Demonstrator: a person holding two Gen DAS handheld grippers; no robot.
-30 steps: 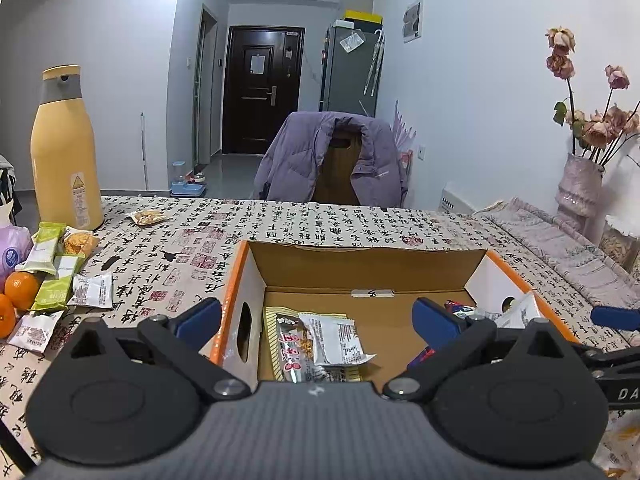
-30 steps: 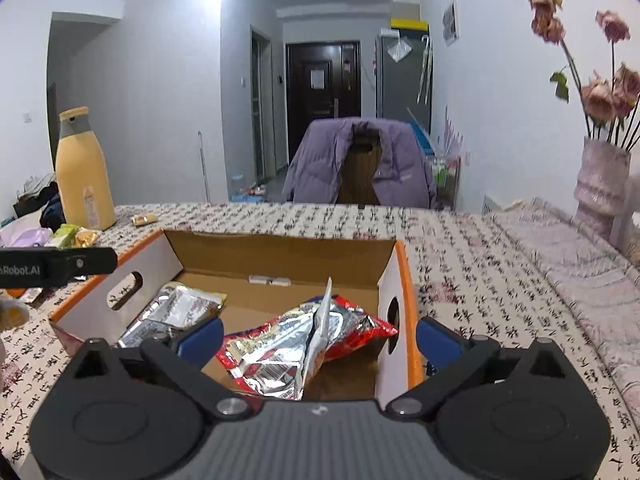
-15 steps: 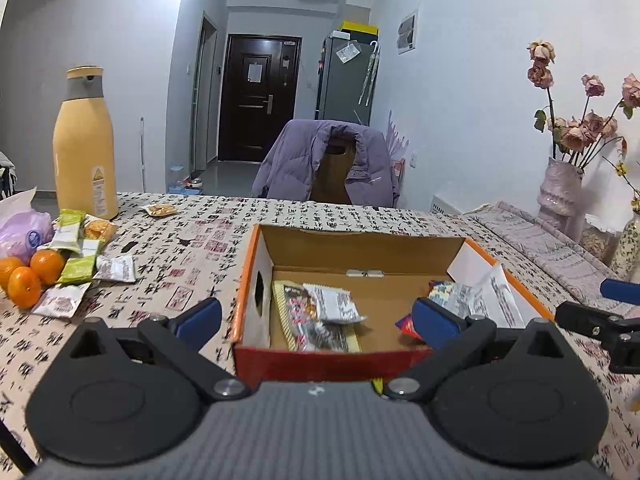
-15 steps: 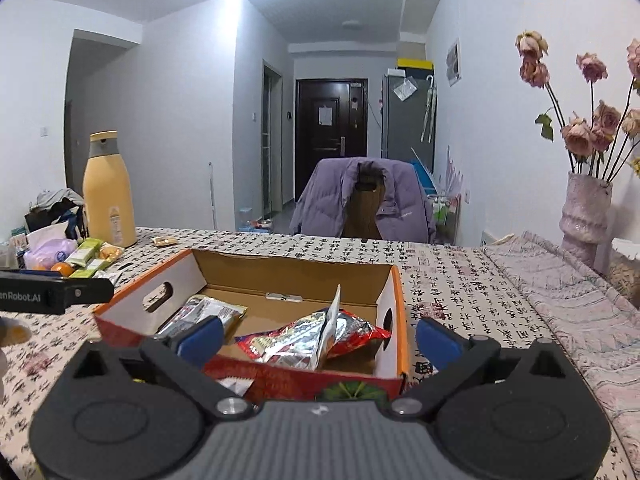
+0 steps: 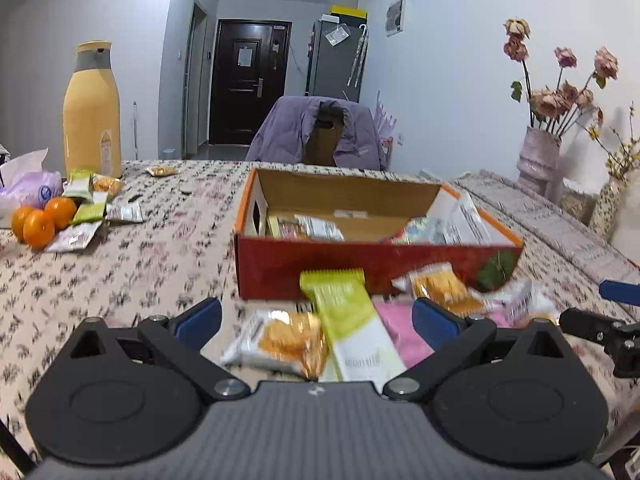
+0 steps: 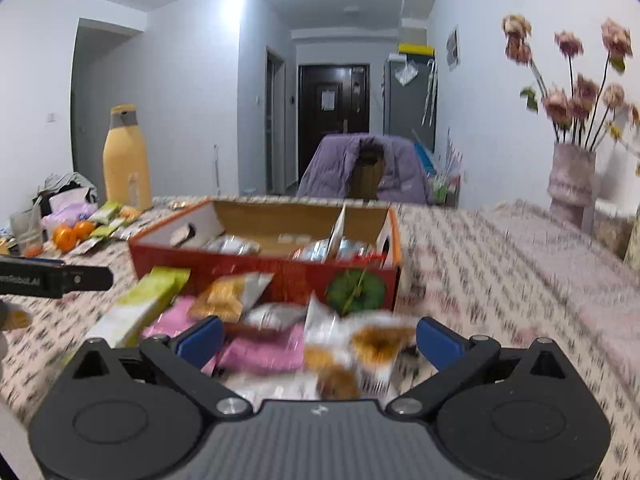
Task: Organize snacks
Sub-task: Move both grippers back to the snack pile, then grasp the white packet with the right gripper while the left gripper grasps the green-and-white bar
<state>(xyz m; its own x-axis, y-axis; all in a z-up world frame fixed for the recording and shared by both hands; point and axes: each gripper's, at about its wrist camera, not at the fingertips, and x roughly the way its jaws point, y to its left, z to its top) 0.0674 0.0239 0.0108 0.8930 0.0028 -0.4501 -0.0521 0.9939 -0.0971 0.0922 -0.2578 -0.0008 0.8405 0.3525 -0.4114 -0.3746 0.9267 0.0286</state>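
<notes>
**Blurred, hidden, cut off**

Right wrist view: snack pile [image 6: 320, 344] at table's near edge motion-blurred, labels unreadable. Box [image 6: 280, 276] front wall hides most contents. Green packet [image 5: 352, 332] lower end hidden behind gripper body. Vase [image 6: 570, 184] flowers smeared.

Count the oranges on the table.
3, clustered at the table's far left edge: one orange, a second in front, a third beside the green packets. More may be hidden behind them.

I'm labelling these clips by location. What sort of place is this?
Most likely a home dining area: a cloth-covered table with a jacket-draped chair behind it, a fridge by the dark front door, and a vase of dried flowers.
</notes>
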